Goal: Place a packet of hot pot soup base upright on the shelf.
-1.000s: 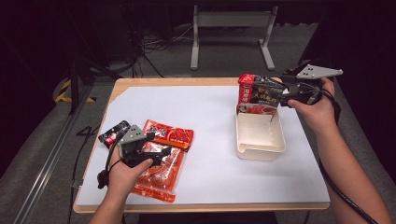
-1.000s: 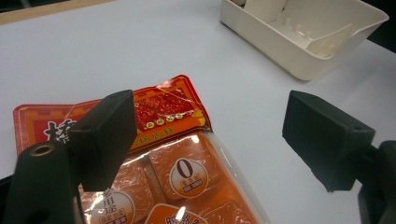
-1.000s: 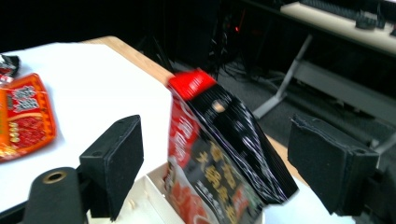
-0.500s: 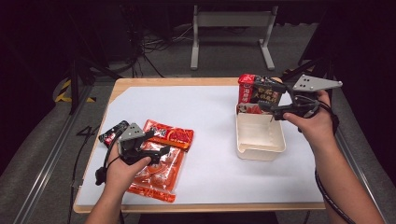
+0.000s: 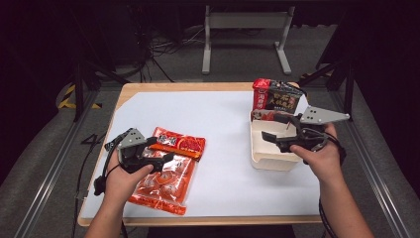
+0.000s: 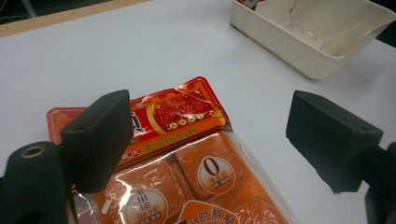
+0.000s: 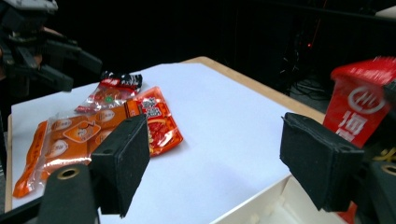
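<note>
A clear orange packet of several blocks (image 5: 166, 186) lies at the table's front left, and a red packet (image 5: 179, 143) partly overlaps its far end. My left gripper (image 5: 159, 149) hovers open just over both, with the packets (image 6: 187, 154) below its wide jaws. A white tray (image 5: 262, 161) sits at the right, and a red and dark bag (image 5: 277, 101) stands at its far end. My right gripper (image 5: 271, 128) hangs open over the tray, pointing left. Its jaws have just been closing a little, and nothing is between them. The red bag (image 7: 359, 107) shows beside its right jaw.
A small red packet with a black top (image 7: 114, 91) lies beyond the orange one, close to the left hand. White paper (image 5: 223, 119) covers the wooden table, bare between packets and tray. A metal frame (image 5: 245, 29) stands on the floor behind.
My right gripper has come away from the standing bag, down and toward the person, and is now over the tray. The left gripper and the packets have stayed put.
</note>
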`<act>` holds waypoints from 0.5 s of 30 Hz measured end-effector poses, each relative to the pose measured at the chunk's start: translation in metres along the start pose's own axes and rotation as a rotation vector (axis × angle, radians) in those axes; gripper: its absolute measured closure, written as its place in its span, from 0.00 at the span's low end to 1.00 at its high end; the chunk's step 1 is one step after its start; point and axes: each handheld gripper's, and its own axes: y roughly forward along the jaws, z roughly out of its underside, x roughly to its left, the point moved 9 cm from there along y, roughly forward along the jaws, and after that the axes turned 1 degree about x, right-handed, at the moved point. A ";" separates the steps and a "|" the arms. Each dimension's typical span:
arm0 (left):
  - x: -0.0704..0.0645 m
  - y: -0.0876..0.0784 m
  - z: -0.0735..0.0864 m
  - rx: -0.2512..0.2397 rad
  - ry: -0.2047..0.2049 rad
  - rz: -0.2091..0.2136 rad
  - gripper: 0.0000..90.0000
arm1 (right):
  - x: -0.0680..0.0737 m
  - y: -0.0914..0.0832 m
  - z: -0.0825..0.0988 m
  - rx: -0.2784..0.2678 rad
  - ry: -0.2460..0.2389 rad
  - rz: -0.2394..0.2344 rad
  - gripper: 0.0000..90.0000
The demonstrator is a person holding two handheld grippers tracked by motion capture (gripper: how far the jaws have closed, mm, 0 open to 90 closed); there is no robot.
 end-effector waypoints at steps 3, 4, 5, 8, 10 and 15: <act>0.002 -0.002 -0.001 -0.009 -0.001 0.001 0.18 | 0.001 0.007 0.015 0.017 0.025 -0.003 0.27; 0.002 -0.002 -0.001 -0.009 -0.001 0.001 0.18 | 0.001 0.010 0.019 0.039 0.027 -0.007 0.27; 0.004 -0.004 -0.001 -0.010 -0.001 -0.004 0.18 | 0.001 0.011 0.022 0.048 0.023 0.000 0.27; 0.007 -0.005 -0.001 -0.017 -0.007 -0.012 0.17 | 0.004 0.013 0.027 0.051 0.023 -0.008 0.26; 0.008 -0.006 -0.001 -0.016 -0.001 -0.016 0.17 | 0.005 0.014 0.029 0.056 0.020 -0.012 0.26; 0.010 -0.008 -0.003 -0.018 0.009 -0.016 0.17 | 0.014 0.017 0.038 0.081 -0.013 -0.032 0.25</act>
